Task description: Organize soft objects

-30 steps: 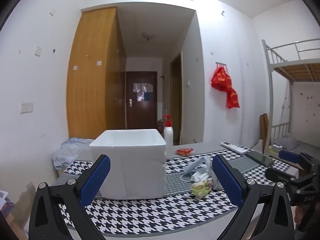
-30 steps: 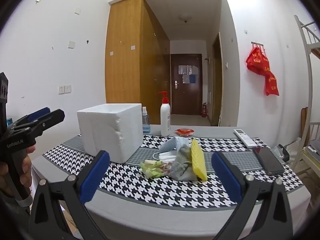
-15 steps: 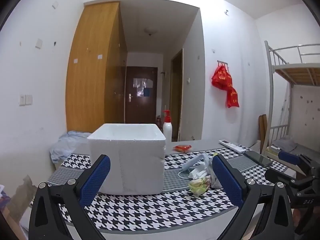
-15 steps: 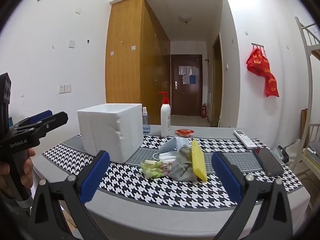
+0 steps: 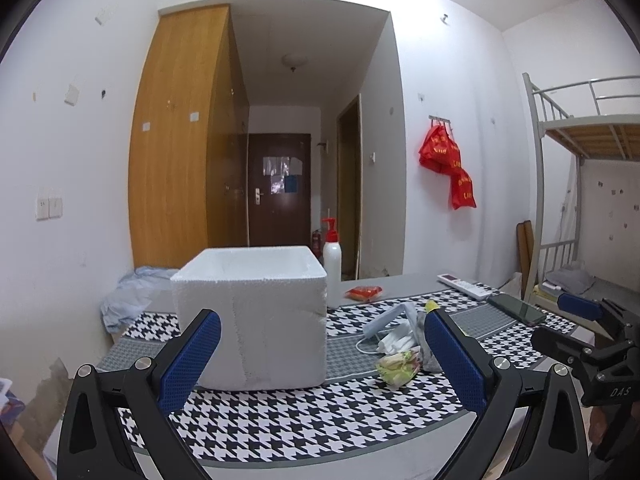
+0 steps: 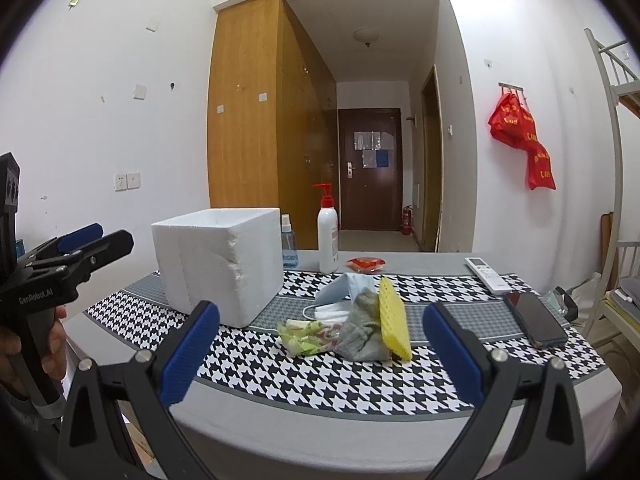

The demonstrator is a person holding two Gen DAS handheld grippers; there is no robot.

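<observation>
Blue-padded fingers of the right gripper [image 6: 320, 344] stand spread wide at the bottom of the frame, holding nothing, above the near edge of the table [image 6: 360, 432]. Between them, at centre frame, lies the heap of soft objects [image 6: 348, 330]: a crumpled grey cloth [image 6: 362, 332] in front, a yellow ridged sponge [image 6: 394, 326] leaning on edge against its right side, a green-and-white wrapped bundle [image 6: 306, 332] touching its left side, and a pale blue face mask [image 6: 344, 290] with white folded pieces behind. The heap rests on a black-and-white houndstooth mat [image 6: 320, 376]. Just left of it stands an open white foam box [image 6: 220, 264].

In the left wrist view, the left gripper [image 5: 320, 360] hovers with its fingers likewise wide apart and empty, the foam box [image 5: 250, 316] at centre and the heap [image 5: 404, 344] low and right of centre. A pump bottle [image 6: 327, 236] stands behind the box.
</observation>
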